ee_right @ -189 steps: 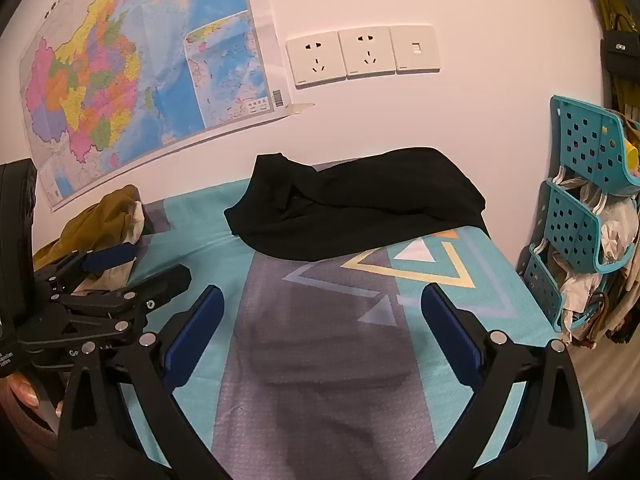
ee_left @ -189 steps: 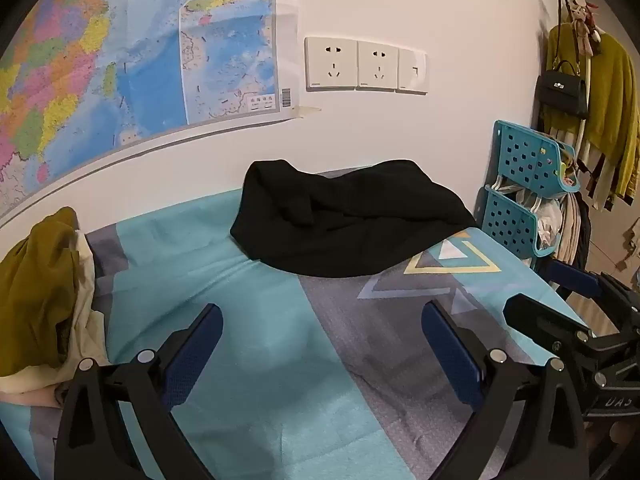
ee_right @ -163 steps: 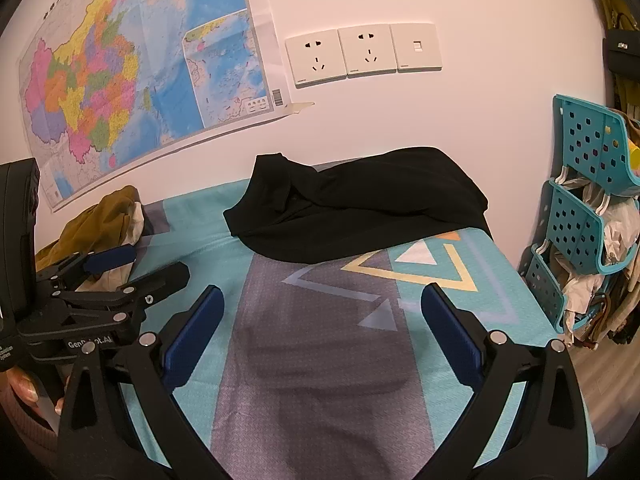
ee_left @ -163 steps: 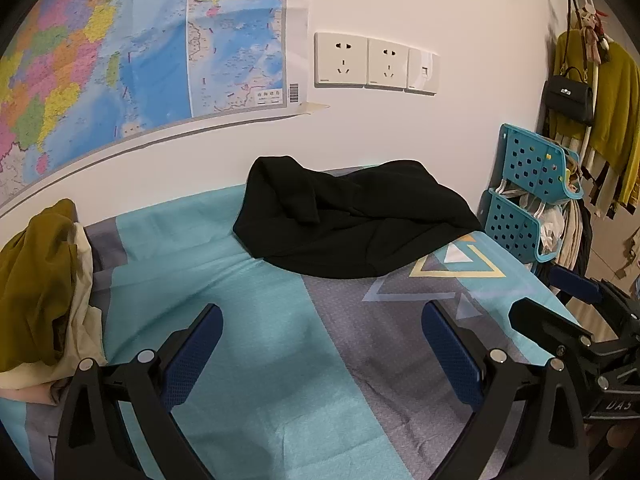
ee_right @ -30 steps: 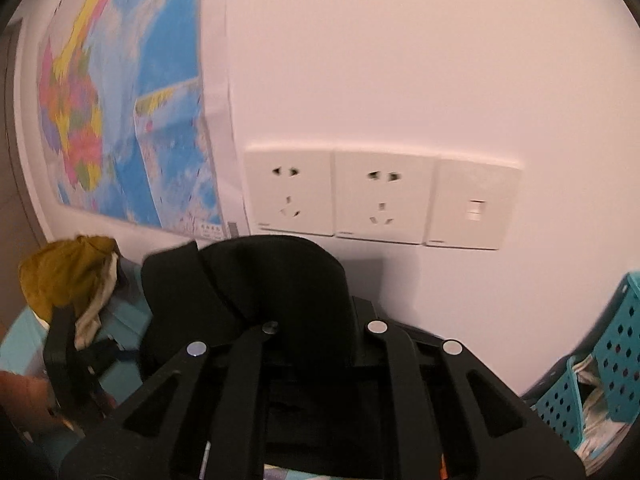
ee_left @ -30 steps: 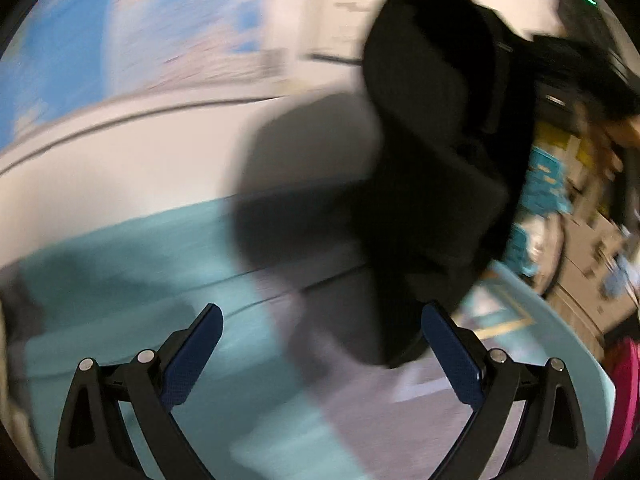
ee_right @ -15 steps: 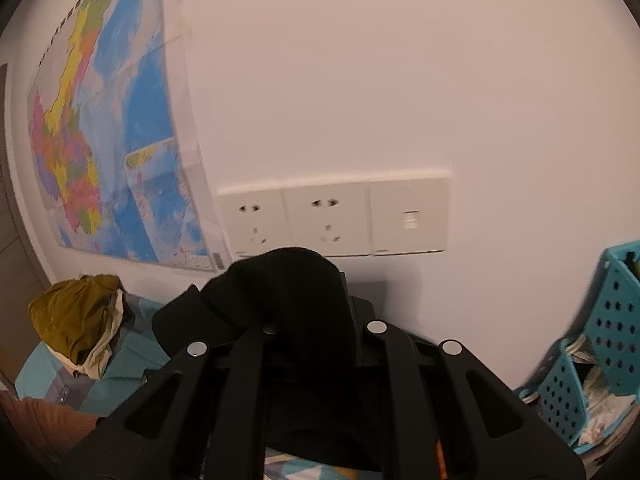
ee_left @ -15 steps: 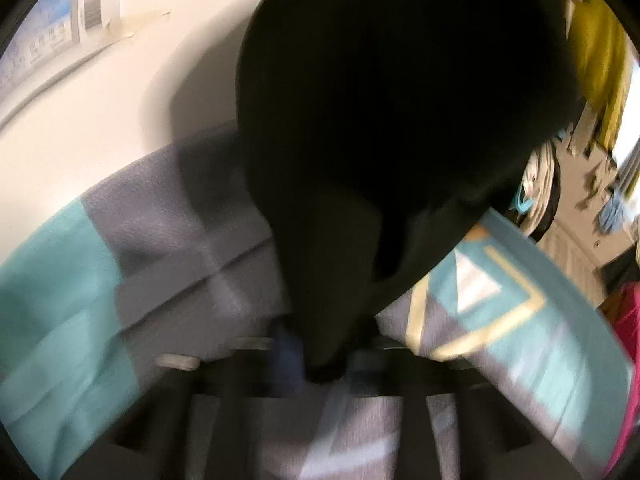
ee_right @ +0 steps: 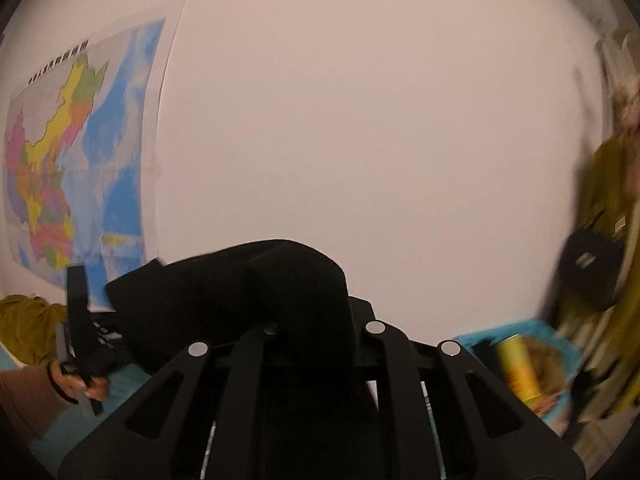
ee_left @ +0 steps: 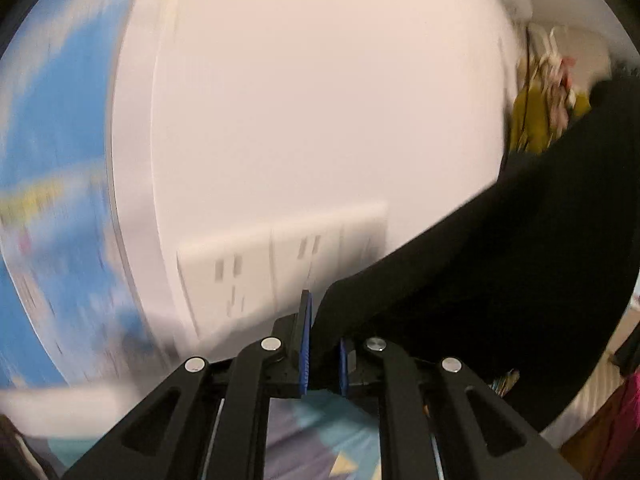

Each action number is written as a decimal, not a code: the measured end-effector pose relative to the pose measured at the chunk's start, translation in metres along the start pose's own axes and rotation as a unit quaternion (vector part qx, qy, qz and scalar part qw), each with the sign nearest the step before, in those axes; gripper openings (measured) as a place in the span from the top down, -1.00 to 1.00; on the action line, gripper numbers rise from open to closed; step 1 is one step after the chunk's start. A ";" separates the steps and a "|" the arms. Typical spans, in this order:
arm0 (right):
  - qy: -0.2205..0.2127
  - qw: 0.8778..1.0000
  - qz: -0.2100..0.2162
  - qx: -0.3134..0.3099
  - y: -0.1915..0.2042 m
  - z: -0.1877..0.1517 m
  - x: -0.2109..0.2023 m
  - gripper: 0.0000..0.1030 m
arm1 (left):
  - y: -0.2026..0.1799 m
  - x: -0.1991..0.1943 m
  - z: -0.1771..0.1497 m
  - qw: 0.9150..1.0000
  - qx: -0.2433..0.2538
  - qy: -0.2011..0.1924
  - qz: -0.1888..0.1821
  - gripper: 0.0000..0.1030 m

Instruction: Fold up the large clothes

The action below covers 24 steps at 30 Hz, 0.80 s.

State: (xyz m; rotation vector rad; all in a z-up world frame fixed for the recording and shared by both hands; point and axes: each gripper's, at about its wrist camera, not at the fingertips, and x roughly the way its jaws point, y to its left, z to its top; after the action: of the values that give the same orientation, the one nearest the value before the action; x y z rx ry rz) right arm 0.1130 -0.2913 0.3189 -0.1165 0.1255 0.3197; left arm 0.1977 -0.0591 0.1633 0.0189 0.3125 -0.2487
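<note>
Warm dim light, heavy motion blur

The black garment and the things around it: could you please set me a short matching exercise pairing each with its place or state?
Things:
1. black garment
2. wall map
3. mustard clothes pile
4. black handbag

States:
A. hangs at the far right
B. lies heaped at the lower left
C. pinned flat on the wall
D. held up between both claws

Pairs: 1-D, 2-C, 3-B, 4-A
</note>
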 end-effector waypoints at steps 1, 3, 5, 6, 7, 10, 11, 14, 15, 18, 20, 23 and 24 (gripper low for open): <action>-0.011 1.000 -0.007 -0.011 0.000 0.007 -0.015 0.82 | -0.004 -0.011 0.013 1.000 0.003 -0.020 0.001 0.82; -0.032 0.999 -0.019 -0.027 0.002 0.020 -0.046 0.82 | -0.012 -0.050 0.041 0.997 0.012 -0.071 0.009 0.81; -0.057 0.997 -0.021 -0.036 0.005 0.033 -0.083 0.82 | -0.020 -0.083 0.059 0.995 0.019 -0.100 0.012 0.81; -0.067 0.997 -0.021 -0.040 0.008 0.037 -0.096 0.82 | -0.024 -0.101 0.065 0.993 0.021 -0.114 0.014 0.80; -0.078 0.996 -0.020 -0.047 0.013 0.041 -0.110 0.82 | -0.022 -0.128 0.070 0.991 0.027 -0.131 0.020 0.80; -0.108 0.992 0.000 -0.062 0.033 0.051 -0.151 0.81 | -0.026 -0.205 0.076 0.983 0.049 -0.171 0.053 0.79; -0.115 0.991 0.013 -0.061 0.039 0.053 -0.164 0.81 | -0.028 -0.231 0.076 0.980 0.056 -0.178 0.069 0.78; -0.130 0.988 0.054 -0.058 0.059 0.050 -0.195 0.81 | -0.025 -0.294 0.067 0.973 0.064 -0.193 0.110 0.67; -0.131 0.987 0.069 -0.055 0.065 0.046 -0.201 0.81 | -0.026 -0.315 0.062 0.971 0.070 -0.189 0.128 0.67; -0.120 0.984 0.122 -0.053 0.086 0.031 -0.220 0.80 | -0.023 -0.369 0.040 0.964 0.092 -0.174 0.177 0.69; -0.119 0.979 0.156 -0.057 0.100 0.022 -0.230 0.80 | -0.024 -0.398 0.026 0.961 0.098 -0.165 0.199 0.70; -0.110 0.971 0.207 -0.047 0.114 0.009 -0.229 0.80 | -0.027 -0.429 0.008 0.956 0.105 -0.142 0.233 0.72; -0.102 0.969 0.222 -0.041 0.118 0.004 -0.221 0.80 | -0.021 -0.436 -0.002 0.958 0.105 -0.133 0.231 0.72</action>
State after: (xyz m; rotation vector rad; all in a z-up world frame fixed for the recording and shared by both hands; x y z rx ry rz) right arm -0.1322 -0.2464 0.3431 -0.1358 -0.0697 0.7819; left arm -0.2100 0.0247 0.2951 0.2628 0.0059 0.1819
